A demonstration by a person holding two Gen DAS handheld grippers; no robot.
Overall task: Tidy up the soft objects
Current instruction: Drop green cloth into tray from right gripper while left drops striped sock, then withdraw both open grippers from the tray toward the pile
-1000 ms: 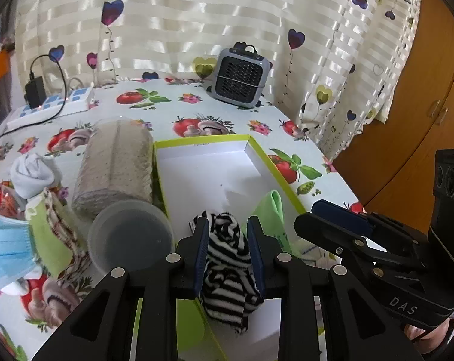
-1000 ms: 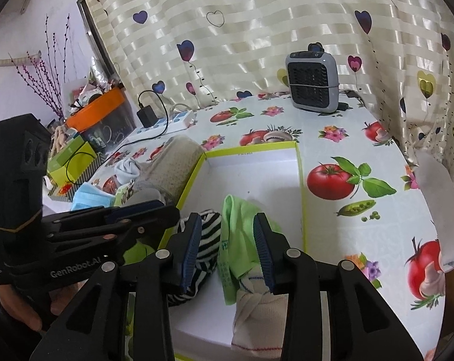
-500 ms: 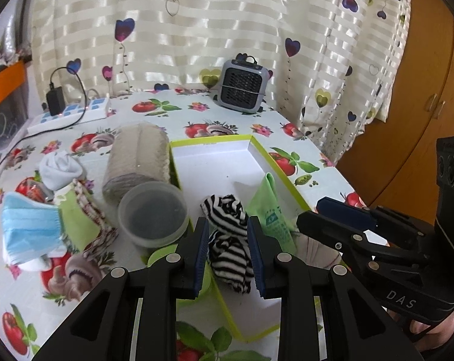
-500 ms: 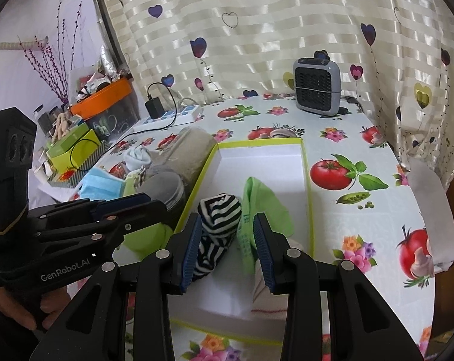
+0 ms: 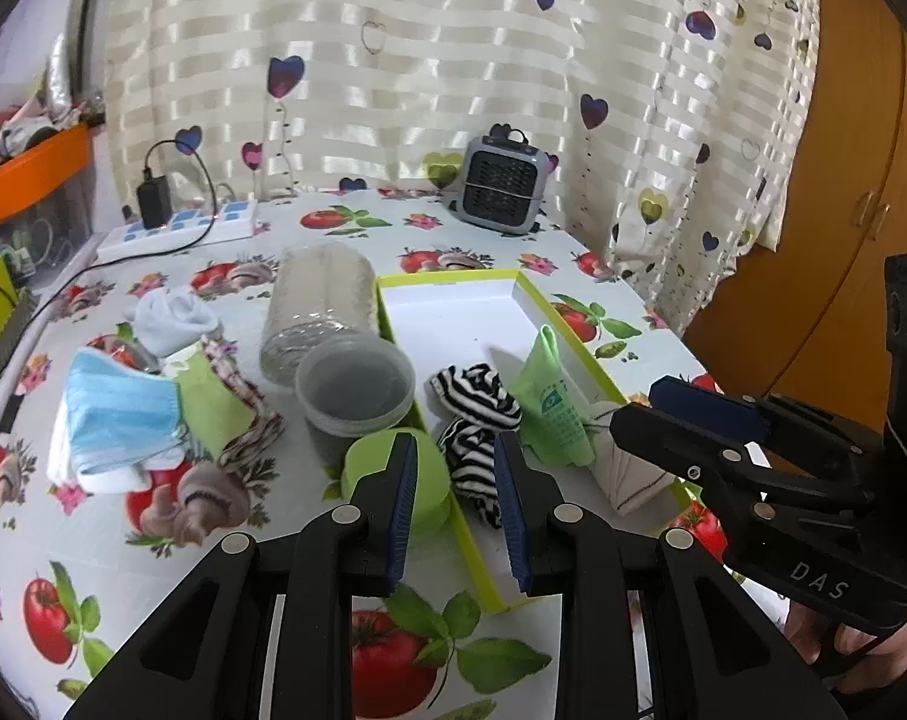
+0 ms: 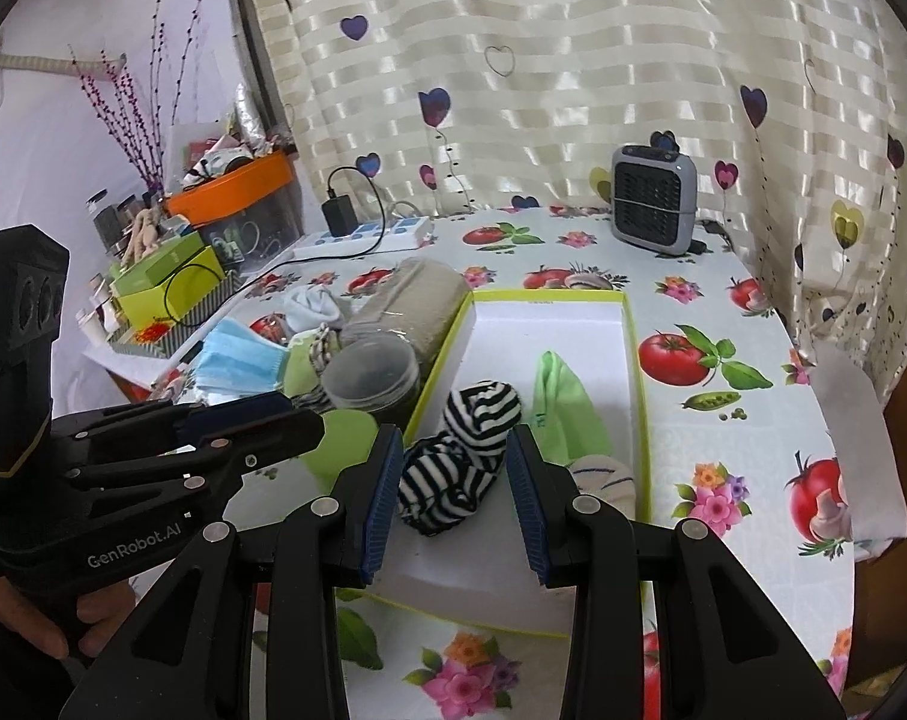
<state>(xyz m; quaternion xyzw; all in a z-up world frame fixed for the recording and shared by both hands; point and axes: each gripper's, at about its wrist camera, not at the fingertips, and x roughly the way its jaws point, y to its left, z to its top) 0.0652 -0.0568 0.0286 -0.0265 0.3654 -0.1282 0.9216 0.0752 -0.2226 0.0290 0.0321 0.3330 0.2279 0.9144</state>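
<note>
L claw: left gripper spread wide, holds nothing; blue pads flank the black-and-white striped sock w/o touching.
R claw: right gripper also spread, empty; sock seen between its pads, apart from them.
Striped sock: lies loose in white cardboard box w/ lime-green rim, near end, approx 12 o'clock from both claws.
Green sock: 1 light-green sock w/ printed label in box, touching striped sock at its 3 o'clock.
Third: 1 white sock w/ thin stripes in box, near corner.
Count in box: 3 soft items.
Outside, 9–10 o'clock: 1 clear round plastic tub, 1 blue face mask, 1 rolled white sock.
Change: 1 s ago each claw pinched a sock; now both let go and pulled back.
</note>
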